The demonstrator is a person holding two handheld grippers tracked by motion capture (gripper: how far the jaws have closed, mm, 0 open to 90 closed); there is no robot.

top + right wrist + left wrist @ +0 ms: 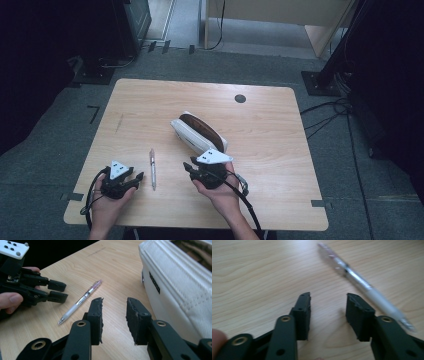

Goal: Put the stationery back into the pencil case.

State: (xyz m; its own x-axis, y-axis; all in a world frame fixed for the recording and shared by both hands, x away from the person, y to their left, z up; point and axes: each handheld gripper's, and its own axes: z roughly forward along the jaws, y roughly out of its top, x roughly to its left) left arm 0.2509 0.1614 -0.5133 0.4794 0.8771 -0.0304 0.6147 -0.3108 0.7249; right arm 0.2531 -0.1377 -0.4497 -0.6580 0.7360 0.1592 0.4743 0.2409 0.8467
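Fingers (303, 312) of the left gripper (136, 179) and right gripper (189, 168) gape empty, flanking the pen (153, 169) on the bench (150, 100), likely readying it for the pouch (192, 135).

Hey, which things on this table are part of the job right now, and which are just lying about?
In the job:
- pen, lying between the two grippers
- white pencil case, open on top, by the right hand-held gripper
- left hand-held gripper, jaws apart beside the pen

Lying about:
- cables on the floor
- black stand base

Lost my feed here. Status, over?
Left tongs open, empty. Right tongs open, empty. Pen flat between them, untouched. Pouch beside right tongs; nothing blocking.
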